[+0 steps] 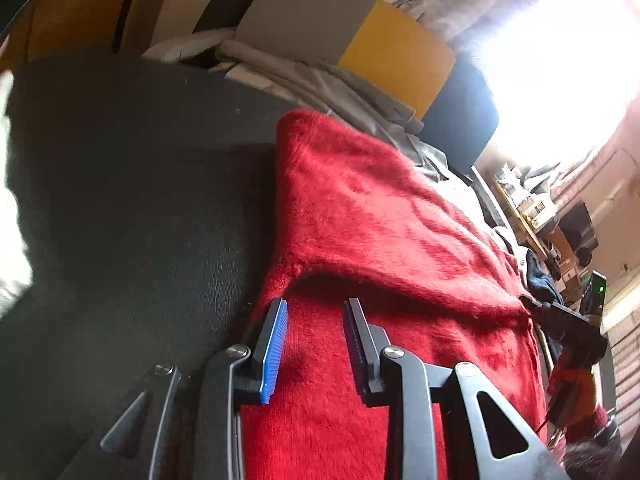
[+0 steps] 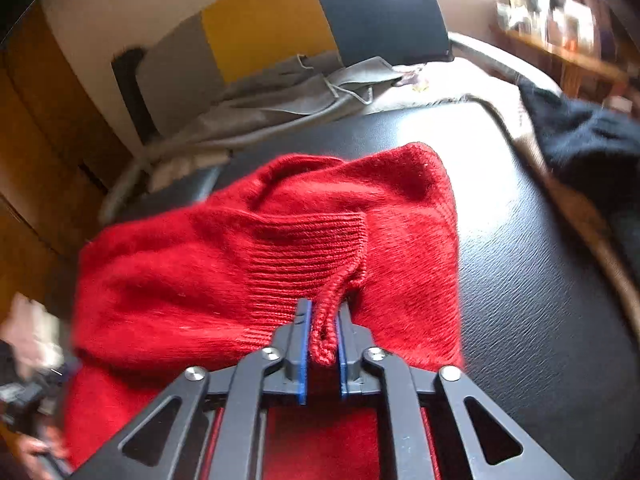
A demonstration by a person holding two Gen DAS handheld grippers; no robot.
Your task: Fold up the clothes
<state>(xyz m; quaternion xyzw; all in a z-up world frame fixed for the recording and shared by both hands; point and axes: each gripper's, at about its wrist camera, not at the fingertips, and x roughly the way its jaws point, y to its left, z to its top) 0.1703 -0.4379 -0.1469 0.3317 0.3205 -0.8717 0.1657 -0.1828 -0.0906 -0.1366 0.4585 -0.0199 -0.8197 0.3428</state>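
A red knitted sweater (image 1: 380, 220) lies on a black leather surface (image 1: 132, 184), with a folded layer on top. My left gripper (image 1: 316, 312) is open just above the red fabric near its left edge, holding nothing. In the right wrist view the same sweater (image 2: 192, 276) is bunched, its ribbed cuff (image 2: 304, 248) on top. My right gripper (image 2: 324, 316) is shut on a pinch of the ribbed edge and lifts it slightly. The right gripper also shows in the left wrist view (image 1: 568, 328) at the sweater's right edge.
Grey clothes (image 2: 280, 100) are piled at the back against a grey, yellow and dark cushion (image 2: 264, 20). A dark garment (image 2: 580, 140) lies at the right on the black surface (image 2: 540, 280). A cluttered wooden shelf (image 1: 532, 216) stands at the right.
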